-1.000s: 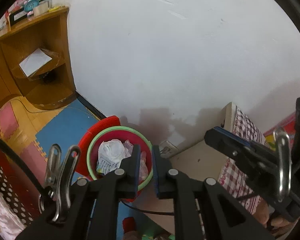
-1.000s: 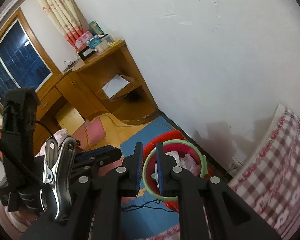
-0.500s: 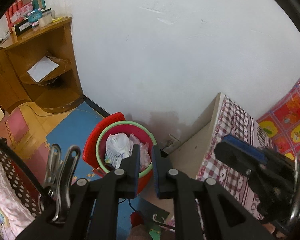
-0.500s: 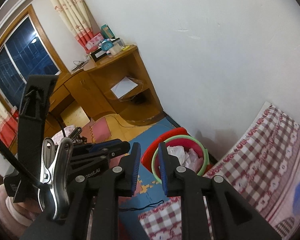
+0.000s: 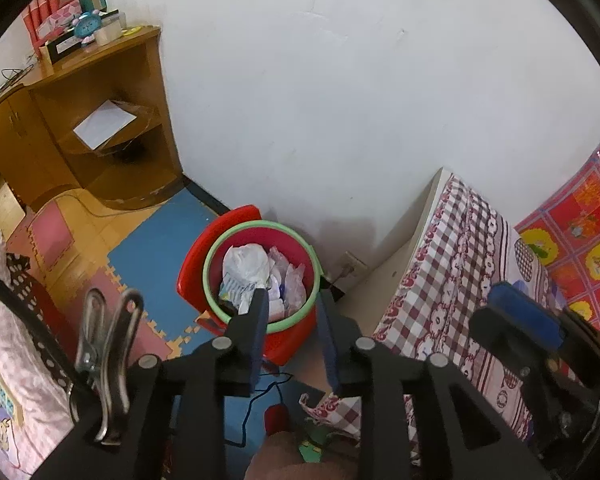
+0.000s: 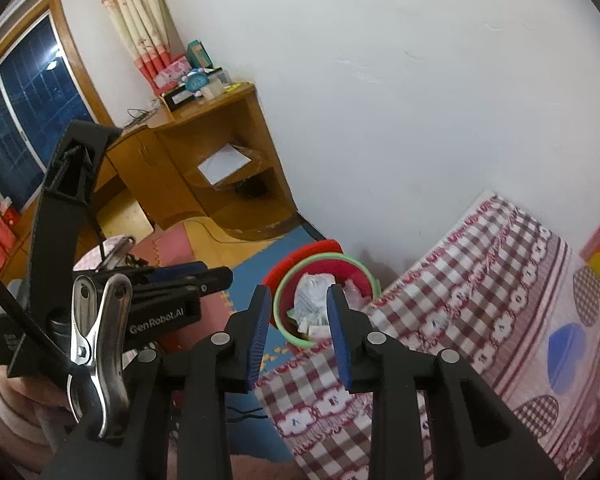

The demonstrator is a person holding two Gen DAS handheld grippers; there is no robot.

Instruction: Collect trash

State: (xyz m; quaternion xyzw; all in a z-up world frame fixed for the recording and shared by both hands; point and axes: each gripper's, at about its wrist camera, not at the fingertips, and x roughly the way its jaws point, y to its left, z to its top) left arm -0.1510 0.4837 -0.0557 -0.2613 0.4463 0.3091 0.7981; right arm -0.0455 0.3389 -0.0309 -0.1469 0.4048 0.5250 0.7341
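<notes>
- Jaws first: our left gripper (image 5: 290,330) has just been opening from clenched to parted, and our right gripper (image 6: 298,330) has been widening too — nothing sits between the blue pads of either, so both are released and empty.
- Just below the fingers, the checked bedspread (image 6: 480,304) now fills far more of both views than a second ago, and the floor mats (image 5: 156,240) have shrunk; we read that as both hands having lifted and drawn back over the bed.
- Beyond the bed edge, the red bin (image 5: 260,276) with its green rim stands on the floor against the white wall (image 5: 340,100), just beside the bed's corner, holding crumpled white bags and wrappers (image 5: 256,276).
- Farthest off, the wooden desk (image 6: 204,152) and the dark window (image 6: 24,128).
- Our judgement: a drop into the bin is done, and empty, parted jaws suit fetching another piece — though we see no loose trash on the bed here.
</notes>
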